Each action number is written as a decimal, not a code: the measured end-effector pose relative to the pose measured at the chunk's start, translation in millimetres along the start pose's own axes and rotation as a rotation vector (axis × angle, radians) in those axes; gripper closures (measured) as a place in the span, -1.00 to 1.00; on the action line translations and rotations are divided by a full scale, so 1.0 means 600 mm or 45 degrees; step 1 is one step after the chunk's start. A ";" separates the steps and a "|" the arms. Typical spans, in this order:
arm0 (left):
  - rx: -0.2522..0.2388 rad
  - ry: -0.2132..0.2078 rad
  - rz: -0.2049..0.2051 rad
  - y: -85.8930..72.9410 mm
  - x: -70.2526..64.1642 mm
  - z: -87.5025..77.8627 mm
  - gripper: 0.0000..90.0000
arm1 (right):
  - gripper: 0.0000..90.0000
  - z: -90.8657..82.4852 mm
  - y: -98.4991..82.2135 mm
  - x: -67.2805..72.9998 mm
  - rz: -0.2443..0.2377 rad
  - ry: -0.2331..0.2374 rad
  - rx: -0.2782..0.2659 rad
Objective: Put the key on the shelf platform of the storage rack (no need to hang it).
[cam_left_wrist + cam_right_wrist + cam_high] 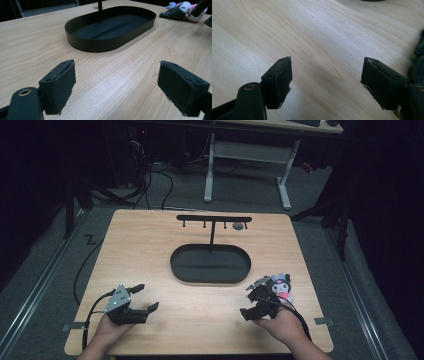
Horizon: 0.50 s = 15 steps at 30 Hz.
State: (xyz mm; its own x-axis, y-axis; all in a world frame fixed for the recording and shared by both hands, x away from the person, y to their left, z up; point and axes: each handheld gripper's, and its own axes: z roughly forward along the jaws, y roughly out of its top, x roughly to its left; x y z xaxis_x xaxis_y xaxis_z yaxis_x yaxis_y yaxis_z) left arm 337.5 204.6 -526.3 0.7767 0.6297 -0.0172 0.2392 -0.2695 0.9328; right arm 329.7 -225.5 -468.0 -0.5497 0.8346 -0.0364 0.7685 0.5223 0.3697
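Observation:
A small plush toy point(281, 287), black with a pink and white face, lies on the wooden table point(150, 245) at the right. My right gripper point(247, 301) is open just left of it, low over the wood, with nothing between its jaws. In the right gripper view the open gripper point(327, 77) faces bare wood, and the toy's dark fabric point(419, 62) sits outside the right jaw. My left gripper point(146, 297) is open at the front left, empty. The left gripper view shows its pads point(60, 85) wide apart, facing the tray point(110, 40) and the toy point(183, 10).
A black oval tray point(210, 275) sits mid-table, with a thin post and a hook bar point(214, 218) rising from its far side. A small grey item point(239, 226) hangs near the bar's right end. A desk frame and cables stand on the floor behind the table.

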 end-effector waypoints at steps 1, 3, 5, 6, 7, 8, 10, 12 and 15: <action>0.000 0.000 0.001 0.000 0.000 0.000 -0.65 | -0.43 -0.001 0.001 0.000 -0.010 0.003 0.011; -0.001 -0.001 -0.001 0.000 0.000 0.000 -0.65 | -0.43 -0.001 0.002 0.000 -0.016 0.010 0.024; -0.001 -0.002 -0.003 0.000 0.000 0.000 -0.65 | -0.43 -0.004 0.004 0.001 -0.009 0.016 0.049; -0.002 -0.002 -0.003 0.000 0.000 0.000 -0.65 | -0.43 -0.006 0.006 0.000 -0.010 0.029 0.068; 0.001 -0.002 0.002 0.000 0.000 0.000 -0.65 | -0.42 -0.007 0.007 -0.001 -0.025 0.028 0.077; 0.001 -0.002 0.002 0.000 0.000 0.000 -0.65 | -0.42 -0.007 0.007 -0.001 -0.025 0.028 0.077; 0.001 -0.002 0.002 0.000 0.000 0.000 -0.65 | -0.41 -0.009 0.010 0.001 -0.042 0.015 0.114; -0.003 -0.002 -0.002 0.000 0.000 0.000 -0.65 | -0.40 -0.009 0.010 0.001 -0.058 0.010 0.127; -0.002 -0.002 -0.001 0.000 0.000 0.000 -0.65 | -0.38 -0.009 0.011 0.003 -0.085 0.005 0.164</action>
State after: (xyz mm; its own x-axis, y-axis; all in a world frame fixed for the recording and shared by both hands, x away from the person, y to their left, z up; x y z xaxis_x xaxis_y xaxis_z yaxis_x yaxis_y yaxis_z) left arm 337.6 204.7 -526.4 0.7776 0.6284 -0.0183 0.2385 -0.2680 0.9334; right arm 331.9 -221.7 -460.8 -0.6023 0.7965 -0.0533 0.7655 0.5952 0.2444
